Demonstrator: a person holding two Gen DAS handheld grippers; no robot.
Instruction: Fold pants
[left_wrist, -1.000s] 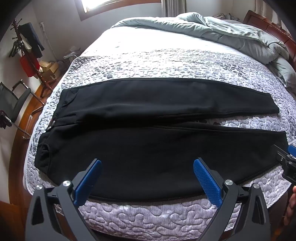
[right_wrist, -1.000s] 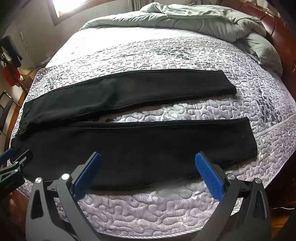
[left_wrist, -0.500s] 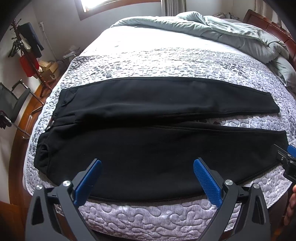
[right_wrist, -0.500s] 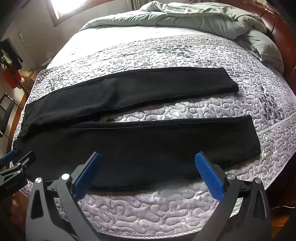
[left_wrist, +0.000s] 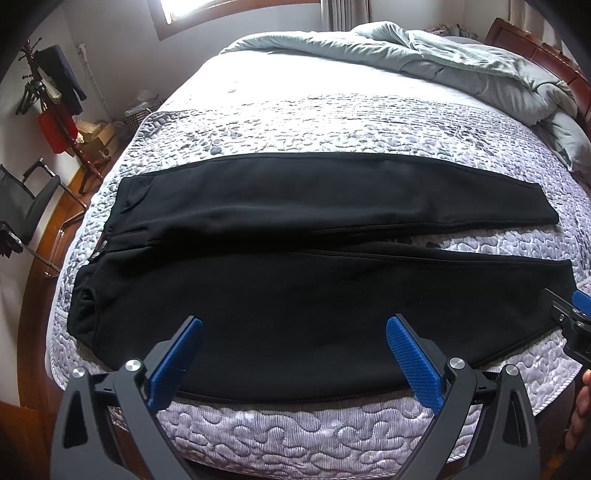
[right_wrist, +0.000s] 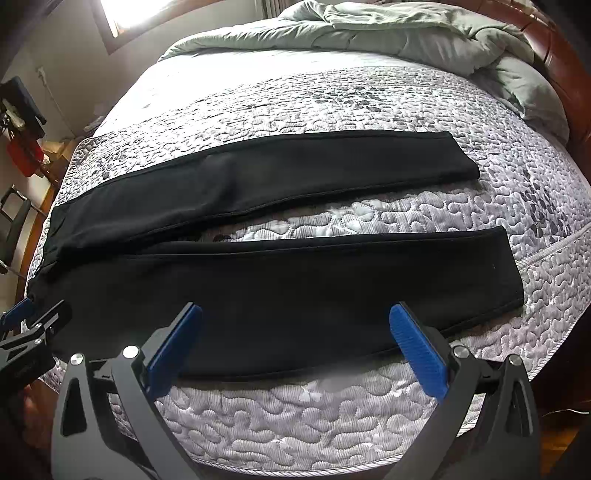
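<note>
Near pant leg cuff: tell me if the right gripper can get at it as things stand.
Probably yes. The right gripper is open above the near leg, and its cuff lies flat and uncovered on the bed, off to the right.

In the left wrist view, the right gripper (left_wrist: 574, 314) is cut off by the right edge, so its jaw spacing cannot be read; a hand (left_wrist: 580, 410) below it shows only as a sliver. In the right wrist view, the left gripper (right_wrist: 27, 325) is cropped by the left edge and hides the waist end of the black pants (right_wrist: 295, 280). The items on the coat rack (left_wrist: 55, 96) are too small to identify
</note>
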